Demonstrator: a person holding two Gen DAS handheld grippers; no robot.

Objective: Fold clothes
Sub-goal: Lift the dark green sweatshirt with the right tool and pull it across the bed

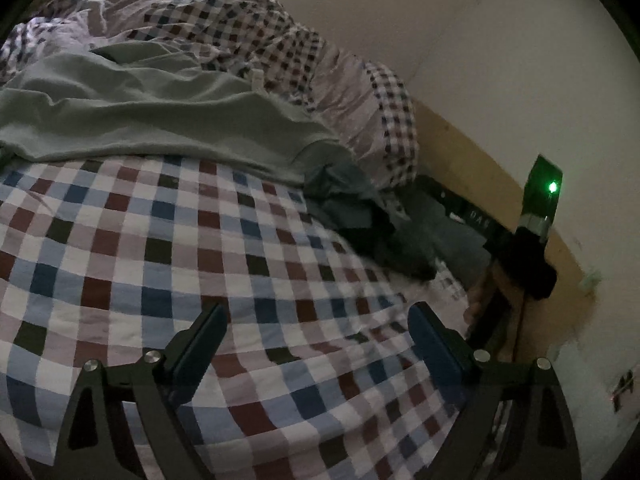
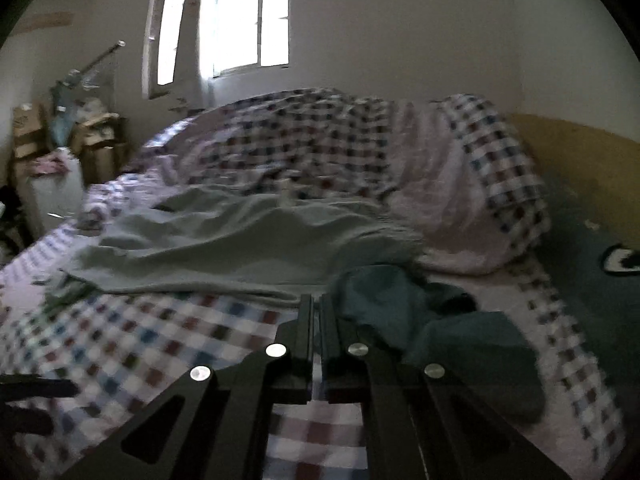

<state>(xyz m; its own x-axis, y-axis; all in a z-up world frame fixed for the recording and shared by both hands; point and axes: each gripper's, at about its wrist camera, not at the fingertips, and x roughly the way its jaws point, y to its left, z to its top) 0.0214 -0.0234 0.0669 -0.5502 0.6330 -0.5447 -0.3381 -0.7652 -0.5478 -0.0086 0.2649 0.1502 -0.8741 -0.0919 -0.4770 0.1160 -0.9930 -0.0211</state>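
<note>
**Over the checked bed: both grippers and the clothes**

Above the flat checked bedsheet (image 1: 160, 248) I am holding my left gripper (image 1: 316, 320) with its fingers spread wide apart and nothing lying between them. I am holding my right gripper (image 2: 316, 312) with its fingers pressed almost together; whether any cloth is caught between them I cannot tell. Beyond both tools, a pale green garment (image 1: 152, 120) is lying spread and wrinkled across the bed. Just beside its right edge, a dark teal garment (image 2: 432, 320) is lying crumpled on the sheet. Behind them, a rumpled checked quilt (image 2: 340, 140) is lying heaped under the bright window (image 2: 224, 20).
</note>
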